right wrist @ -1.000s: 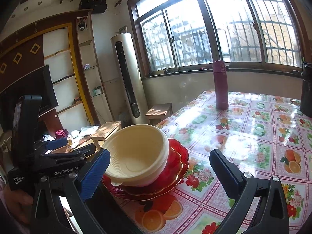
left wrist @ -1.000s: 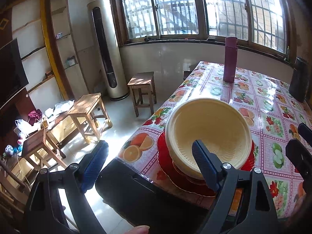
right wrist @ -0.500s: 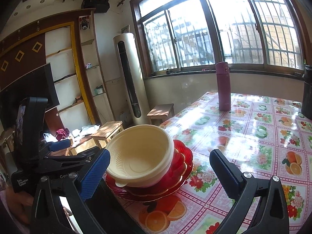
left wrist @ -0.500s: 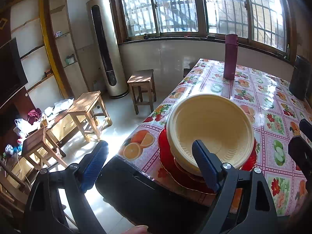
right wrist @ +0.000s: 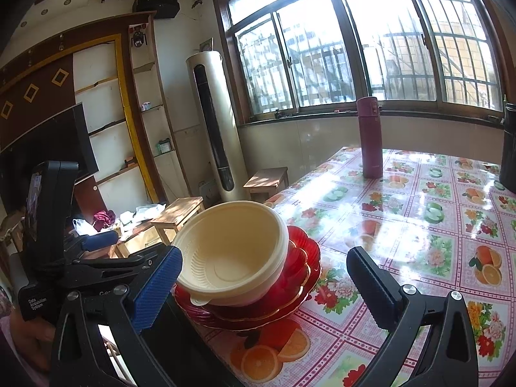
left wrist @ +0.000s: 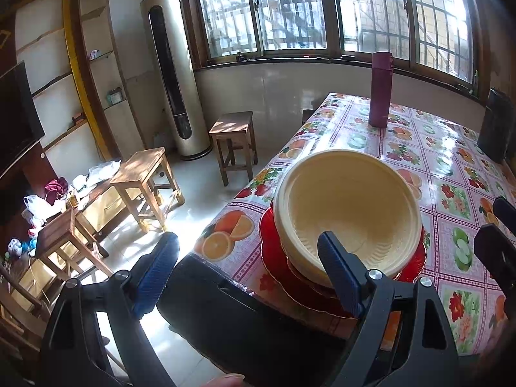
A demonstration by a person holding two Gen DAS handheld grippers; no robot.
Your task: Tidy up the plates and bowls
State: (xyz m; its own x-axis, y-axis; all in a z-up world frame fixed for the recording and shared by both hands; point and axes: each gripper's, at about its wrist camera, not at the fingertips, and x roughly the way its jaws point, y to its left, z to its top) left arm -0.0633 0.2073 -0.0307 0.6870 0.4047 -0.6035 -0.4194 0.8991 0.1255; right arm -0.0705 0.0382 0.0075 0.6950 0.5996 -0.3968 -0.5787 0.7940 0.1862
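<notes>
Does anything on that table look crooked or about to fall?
Yes. The cream bowl sits tilted on the red plates, leaning toward the table's near corner. The stack stands close to that corner edge. Nothing looks spilled or broken. The purple flask stands upright far behind.

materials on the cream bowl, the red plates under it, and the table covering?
Cream bowl: likely thin matte plastic, with moulded ribs inside and a small rim tab.
Red plates: glossy and translucent, with scalloped edges; glass or hard plastic, cannot tell which.
Fruit-print table covering: probably vinyl or oilcloth, with strong window glare on a smooth printed sheet.
</notes>
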